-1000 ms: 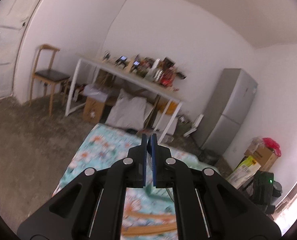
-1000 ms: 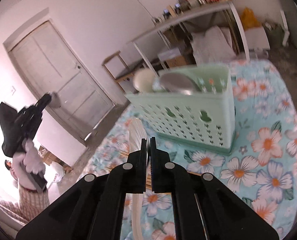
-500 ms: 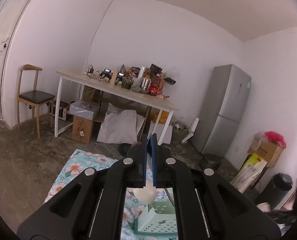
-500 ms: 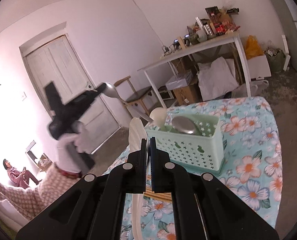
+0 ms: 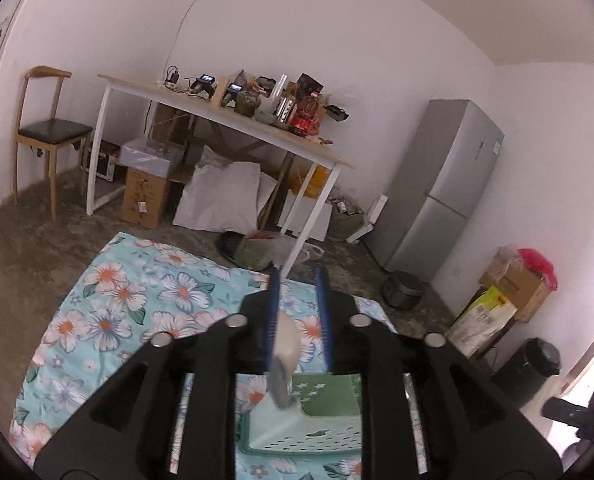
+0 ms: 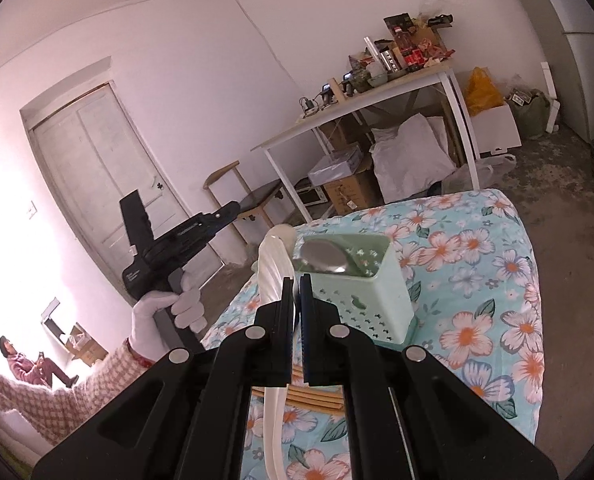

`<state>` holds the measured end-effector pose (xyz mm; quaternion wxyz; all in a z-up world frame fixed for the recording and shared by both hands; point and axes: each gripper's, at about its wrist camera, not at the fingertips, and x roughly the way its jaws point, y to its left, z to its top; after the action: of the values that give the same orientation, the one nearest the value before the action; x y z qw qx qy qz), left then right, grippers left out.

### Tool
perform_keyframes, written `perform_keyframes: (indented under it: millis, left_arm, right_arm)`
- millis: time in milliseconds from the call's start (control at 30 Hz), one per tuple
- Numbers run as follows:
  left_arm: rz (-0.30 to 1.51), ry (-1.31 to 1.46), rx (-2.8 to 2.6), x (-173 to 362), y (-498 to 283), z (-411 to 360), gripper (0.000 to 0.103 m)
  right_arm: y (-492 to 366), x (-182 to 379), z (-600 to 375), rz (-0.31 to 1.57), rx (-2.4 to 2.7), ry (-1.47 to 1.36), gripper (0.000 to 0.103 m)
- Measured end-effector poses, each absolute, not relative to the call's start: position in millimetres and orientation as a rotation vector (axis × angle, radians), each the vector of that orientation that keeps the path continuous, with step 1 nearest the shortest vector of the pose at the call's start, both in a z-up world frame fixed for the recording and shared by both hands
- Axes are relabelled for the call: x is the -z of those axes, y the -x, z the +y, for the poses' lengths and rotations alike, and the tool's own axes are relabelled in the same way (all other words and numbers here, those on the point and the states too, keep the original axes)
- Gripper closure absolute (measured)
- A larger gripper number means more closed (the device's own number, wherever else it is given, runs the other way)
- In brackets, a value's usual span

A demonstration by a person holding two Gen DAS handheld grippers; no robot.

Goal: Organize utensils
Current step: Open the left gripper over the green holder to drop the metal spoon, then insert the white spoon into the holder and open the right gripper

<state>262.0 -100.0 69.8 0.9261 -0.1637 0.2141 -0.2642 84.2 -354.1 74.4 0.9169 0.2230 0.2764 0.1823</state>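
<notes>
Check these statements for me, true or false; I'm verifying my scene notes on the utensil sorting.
1. The green basket stands on the floral cloth. True.
2. A metal spoon sits in the basket, bowl end up. True.
3. The right gripper is open and empty. False: it is shut on the white utensil.
4. The wooden sticks are inside the basket. False: they lie on the cloth, in front of the basket.
</notes>
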Motion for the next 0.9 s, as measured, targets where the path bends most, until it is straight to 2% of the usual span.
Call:
perform_keyframes:
  millis: [400, 633, 833, 900]
  left_arm:
    - [0.391, 0.365, 0.559, -82.0, -223.4, -63.6, 0.050]
    - [0.438, 0.290, 0.559, -57.0, -174.6, -42.9, 0.030]
    - [0.467, 0.203, 0.515, -28.1, -132.5, -30.5, 0.019]
    - [0.481, 0.195, 0.492, -19.9, -123.1, -25.7, 0.019]
  right_arm:
    - [-98.0, -92.2, -359.8, 0.480, -0.317, -0.455, 0.100]
    - [-122.7, -112.4, -363.3, 0.364, -0.244, -0.424, 0.100]
    - [-150.9, -130.0, -356.1, 0.249, -0.211, -0.366, 0.100]
    - [-162.2, -131.2, -352.1, 0.220, -0.199, -0.341, 0.100]
